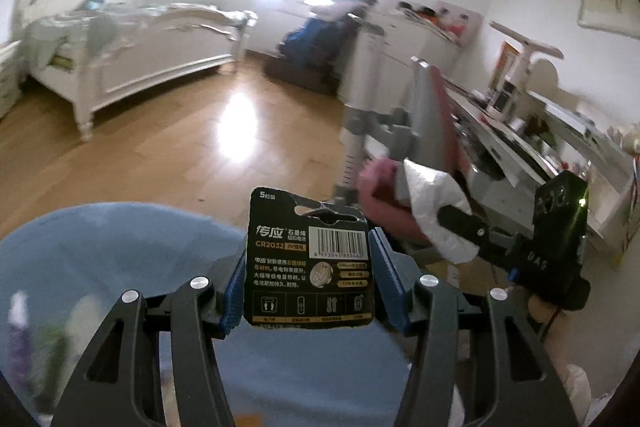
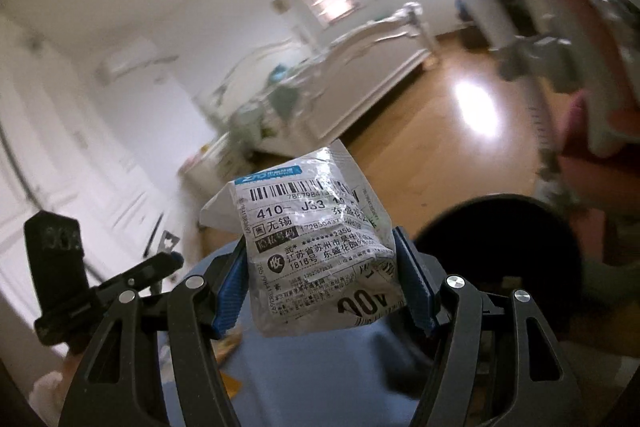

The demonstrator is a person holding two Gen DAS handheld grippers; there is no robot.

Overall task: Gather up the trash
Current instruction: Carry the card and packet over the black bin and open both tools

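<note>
Bedroom: wood floor [image 1: 168, 147], white bed [image 1: 132, 55] far left. My left gripper [image 1: 306, 281] is clamped on a black battery card [image 1: 310, 259]; my right gripper [image 2: 320, 279] on a crumpled courier bag [image 2: 316, 247]. Blurred blue bin [image 1: 120, 247], probably, lies below.

L gripper [image 1: 306, 285] clamps battery card [image 1: 310, 263].

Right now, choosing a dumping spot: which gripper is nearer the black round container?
Right. The right gripper is beside the black round container; the left gripper is farther off, past the right one.
</note>
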